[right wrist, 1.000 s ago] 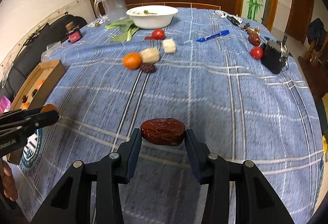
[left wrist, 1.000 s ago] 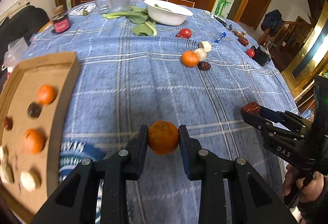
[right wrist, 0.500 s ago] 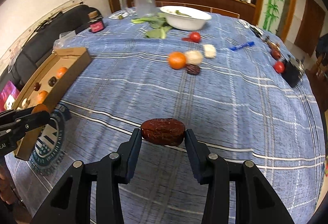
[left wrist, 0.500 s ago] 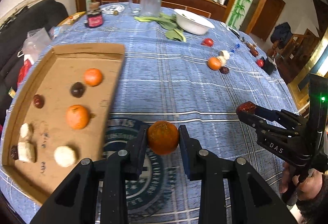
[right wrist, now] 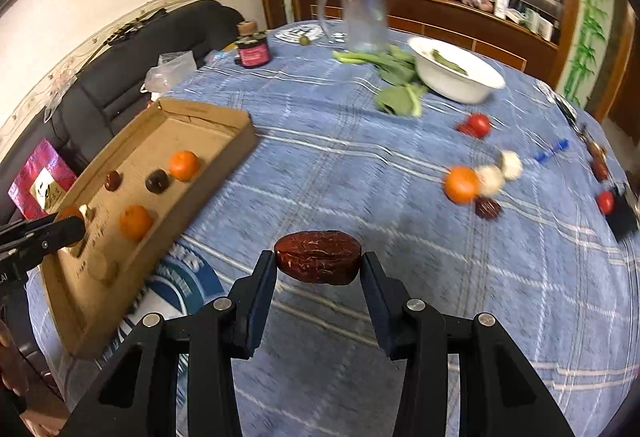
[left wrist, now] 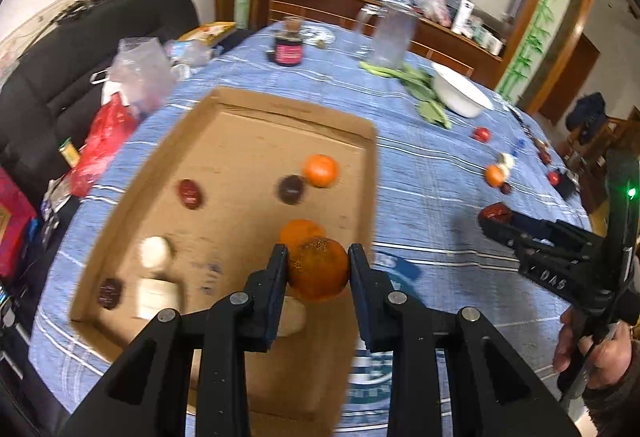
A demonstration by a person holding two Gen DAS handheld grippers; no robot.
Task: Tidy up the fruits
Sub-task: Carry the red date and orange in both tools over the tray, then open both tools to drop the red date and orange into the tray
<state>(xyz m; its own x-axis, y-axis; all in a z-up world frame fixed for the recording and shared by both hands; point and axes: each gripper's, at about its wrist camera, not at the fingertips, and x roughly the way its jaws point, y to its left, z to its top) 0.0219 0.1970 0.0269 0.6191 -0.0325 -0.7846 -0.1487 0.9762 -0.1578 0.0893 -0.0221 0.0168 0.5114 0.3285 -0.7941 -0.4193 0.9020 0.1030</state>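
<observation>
Now I've swung both loads over: left gripper (left wrist: 318, 269) clamps tangerine (left wrist: 319, 268) above tray (left wrist: 256, 141); right gripper (right wrist: 318, 269) clamps date (right wrist: 317, 257), tray (right wrist: 224, 141) at 10 o'clock. Drop next.

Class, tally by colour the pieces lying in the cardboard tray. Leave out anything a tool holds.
Oranges: 2
Dark pieces: 3
White pieces: 3
Total: 8

White letters "DAS" on the right gripper (left wrist: 493, 216) — "AI" on the left gripper (right wrist: 76, 223)
</observation>
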